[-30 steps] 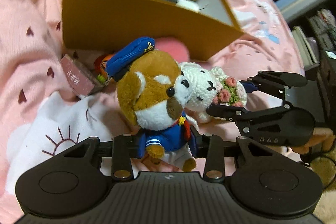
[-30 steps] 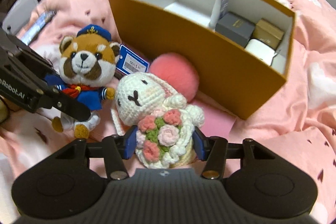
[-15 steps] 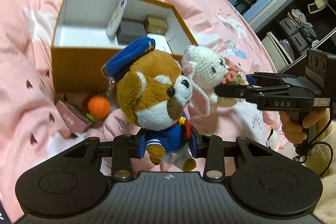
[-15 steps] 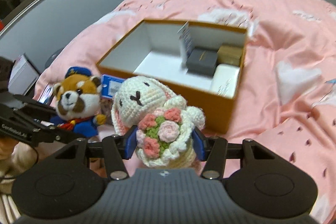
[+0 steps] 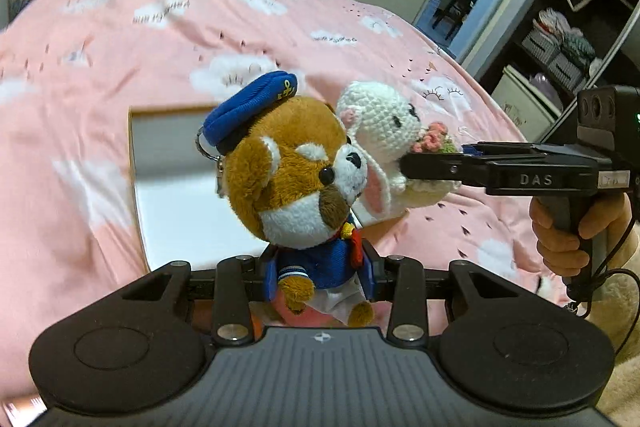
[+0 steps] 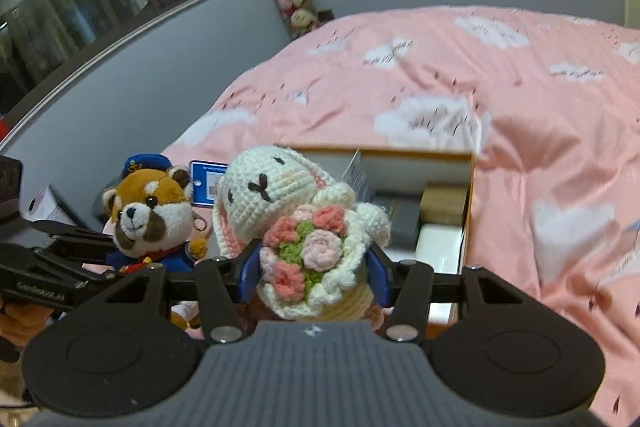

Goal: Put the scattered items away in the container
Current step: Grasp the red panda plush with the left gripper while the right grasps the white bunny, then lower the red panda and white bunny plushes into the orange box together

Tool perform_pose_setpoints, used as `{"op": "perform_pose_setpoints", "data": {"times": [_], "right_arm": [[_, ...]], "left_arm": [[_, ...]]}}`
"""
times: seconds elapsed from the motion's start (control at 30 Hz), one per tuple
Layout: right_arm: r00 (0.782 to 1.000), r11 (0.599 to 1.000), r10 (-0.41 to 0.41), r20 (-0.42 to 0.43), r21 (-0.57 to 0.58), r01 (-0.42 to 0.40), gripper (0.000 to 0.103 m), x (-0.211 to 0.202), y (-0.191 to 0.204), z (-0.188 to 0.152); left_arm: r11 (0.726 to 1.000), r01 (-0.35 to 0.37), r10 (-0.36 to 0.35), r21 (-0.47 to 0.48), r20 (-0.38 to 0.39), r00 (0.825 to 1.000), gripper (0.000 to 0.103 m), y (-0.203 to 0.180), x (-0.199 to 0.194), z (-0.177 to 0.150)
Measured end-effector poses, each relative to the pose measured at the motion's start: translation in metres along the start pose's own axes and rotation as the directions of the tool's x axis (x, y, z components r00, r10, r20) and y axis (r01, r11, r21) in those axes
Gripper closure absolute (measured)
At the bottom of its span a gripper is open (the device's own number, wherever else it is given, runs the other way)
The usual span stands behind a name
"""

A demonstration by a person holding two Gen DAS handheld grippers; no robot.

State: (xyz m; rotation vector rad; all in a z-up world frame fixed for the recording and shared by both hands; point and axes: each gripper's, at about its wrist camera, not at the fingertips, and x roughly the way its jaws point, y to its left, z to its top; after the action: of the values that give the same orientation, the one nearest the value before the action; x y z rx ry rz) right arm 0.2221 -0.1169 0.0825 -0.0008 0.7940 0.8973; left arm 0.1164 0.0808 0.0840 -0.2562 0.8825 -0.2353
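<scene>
Left tool [image 5: 320, 273] clamped on panda plush [image 5: 296, 179], right tool [image 6: 314, 277] on crochet bunny [image 6: 296, 227], both above box [image 6: 466, 195]. You risk plushes colliding, snagging, missing box.

My left camera looks steeply down past its tongs at the box [image 5: 160, 163] close below. My right camera faces the same box [image 6: 440, 187] from its other side.

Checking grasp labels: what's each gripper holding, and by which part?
Left gripper: sailor red panda plush, clamped at its blue-jacketed torso. Right gripper: crocheted bunny, clamped across its body at the bouquet.
</scene>
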Motion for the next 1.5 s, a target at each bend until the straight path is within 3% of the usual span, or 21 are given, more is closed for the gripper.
{"op": "perform_pose_setpoints", "data": {"times": [0.17, 0.4, 0.6, 0.9, 1.07, 1.23, 1.43, 1.5], "right_arm": [[0.998, 0.994, -0.056, -0.009, 0.092, 0.056, 0.047, 0.030, -0.015, 0.017], [0.982, 0.955, -0.094, -0.166, 0.264, 0.136, 0.047, 0.095, -0.046, 0.001], [0.957, 0.911, -0.122, -0.262, 0.353, 0.213, 0.046, 0.138, -0.061, -0.013], [0.915, 0.873, -0.108, -0.390, 0.403, 0.275, 0.045, 0.171, -0.066, -0.027], [0.901, 0.885, -0.101, -0.421, 0.376, 0.275, 0.040, 0.176, -0.063, -0.026], [0.902, 0.907, -0.074, -0.426, 0.347, 0.239, 0.037, 0.173, -0.065, -0.024], [0.910, 0.955, -0.072, -0.409, 0.234, 0.181, 0.029, 0.169, -0.055, -0.011], [0.906, 0.970, -0.071, -0.416, 0.183, 0.160, 0.029, 0.171, -0.052, -0.008]], "left_arm": [[1.000, 0.011, -0.011, 0.002, -0.060, 0.998, 0.059, 0.019, 0.029, 0.031], [0.999, -0.051, 0.050, 0.001, -0.216, 0.975, 0.059, 0.049, 0.103, 0.043], [1.000, -0.009, 0.009, 0.003, -0.360, 0.933, 0.059, 0.065, 0.152, 0.038], [0.997, 0.069, -0.081, -0.043, -0.527, 0.846, 0.059, 0.095, 0.199, 0.032], [0.994, 0.092, -0.113, -0.066, -0.583, 0.804, 0.057, 0.100, 0.216, 0.028], [0.992, 0.090, -0.124, -0.087, -0.577, 0.807, 0.053, 0.106, 0.216, 0.027], [0.996, 0.061, -0.091, -0.072, -0.549, 0.831, 0.036, 0.107, 0.202, 0.029], [0.996, 0.062, -0.089, -0.068, -0.542, 0.836, 0.035, 0.108, 0.196, 0.029]]}}
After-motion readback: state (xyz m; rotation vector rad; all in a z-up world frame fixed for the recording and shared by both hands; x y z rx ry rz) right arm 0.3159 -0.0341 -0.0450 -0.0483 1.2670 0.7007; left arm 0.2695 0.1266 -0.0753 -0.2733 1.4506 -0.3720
